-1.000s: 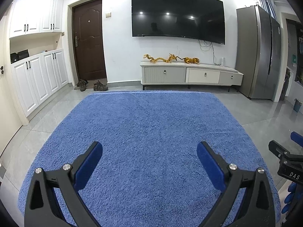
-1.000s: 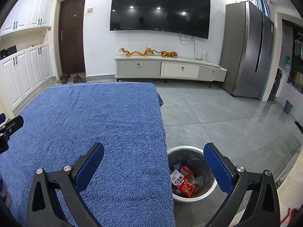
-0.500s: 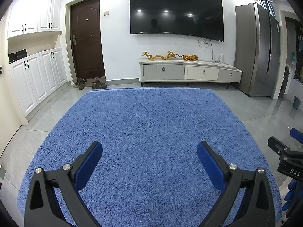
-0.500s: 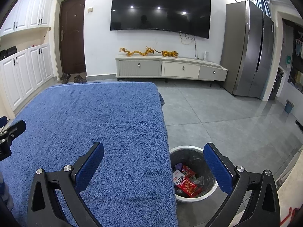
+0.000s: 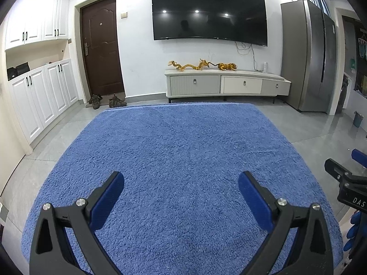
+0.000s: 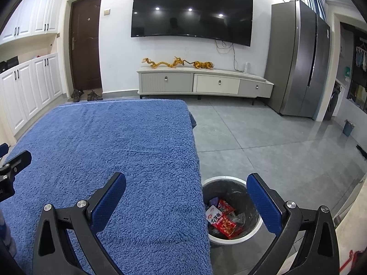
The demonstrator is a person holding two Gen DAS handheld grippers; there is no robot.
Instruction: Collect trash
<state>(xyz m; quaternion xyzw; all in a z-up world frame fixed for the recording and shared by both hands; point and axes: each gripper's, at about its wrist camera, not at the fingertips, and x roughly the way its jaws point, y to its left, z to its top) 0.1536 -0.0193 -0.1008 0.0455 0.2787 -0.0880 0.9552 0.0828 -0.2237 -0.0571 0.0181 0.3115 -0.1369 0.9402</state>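
A white-rimmed trash bin (image 6: 231, 238) with a dark liner stands on the floor just right of the blue-towelled table (image 6: 114, 149). Red and white snack wrappers (image 6: 221, 220) lie inside it. My right gripper (image 6: 185, 192) is open and empty, spanning the table's right edge and the bin. My left gripper (image 5: 181, 190) is open and empty above the blue towel (image 5: 179, 149), which shows no trash on it. The right gripper's tip shows at the right edge of the left wrist view (image 5: 344, 178). The left gripper's tip shows at the left edge of the right wrist view (image 6: 13, 165).
A TV cabinet (image 5: 227, 86) with gold figurines stands under a wall TV (image 5: 208, 13). A grey fridge (image 6: 300, 59) is at right. White cupboards (image 5: 39, 100), a brown door and shoes (image 5: 105, 100) are at left. A small blue bin (image 6: 348, 127) stands far right.
Both views have shifted only slightly; the table and bin sit a little differently in frame. Both grippers stay open and empty.
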